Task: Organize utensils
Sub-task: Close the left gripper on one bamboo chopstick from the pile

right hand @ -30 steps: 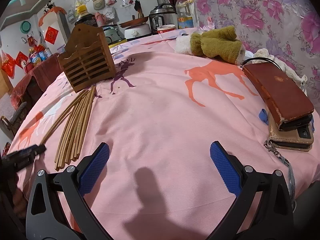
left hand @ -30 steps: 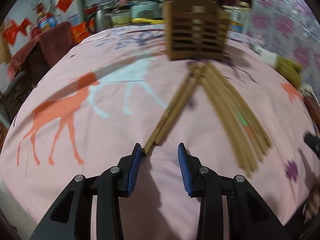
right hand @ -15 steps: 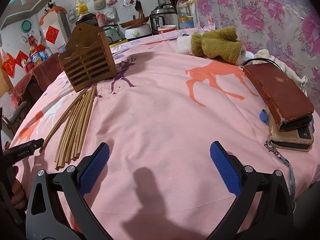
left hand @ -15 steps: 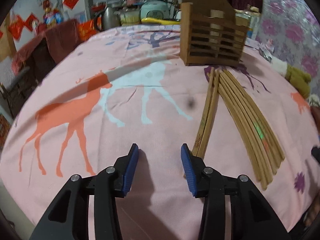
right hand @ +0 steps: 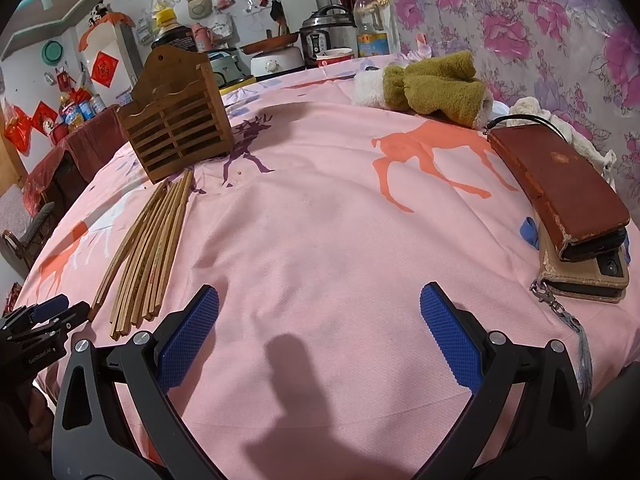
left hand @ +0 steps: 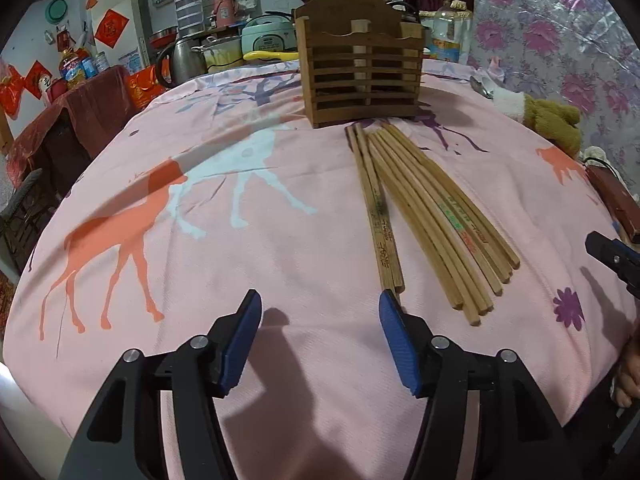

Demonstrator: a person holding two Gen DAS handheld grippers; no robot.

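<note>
The wooden chopsticks point(left hand: 424, 216) are lying loose on the pink deer-print tablecloth point(left hand: 240, 264), fanned out from a tight cluster of tips just in front of the slatted wooden holder point(left hand: 362, 72) that is standing toward the far edge of the tabletop. Their long axes are running from the holder back toward the near edge, so the thick ends are pointing at the person.

The left gripper point(left hand: 320, 320) is hovering low over the cloth with its blue pads spread apart and nothing between them. The leftmost pair of sticks point(left hand: 380, 224) is ending just ahead of its right-hand pad, nearly touching it (whether it actually touches is hard to tell), while the rest of the fan is lying further to that gripper's right. So the sticks are sitting ahead and slightly right of the gap, not inside it.

The right gripper point(right hand: 320, 332) is also gaping wide and empty, sitting over bare cloth near the near edge; from its view the chopsticks point(right hand: 148, 240) are lying well off to its left, with the holder point(right hand: 178, 116) beyond them. A brown wallet point(right hand: 560, 188) and a stacked phone case point(right hand: 584, 276) are resting by the right edge, and an olive plush toy point(right hand: 432, 88) toward the far right.

Judging by this, the left gripper is clearly the nearer one, and a small shift rightward would be bringing the stick ends between its pads, closing across their length.
</note>
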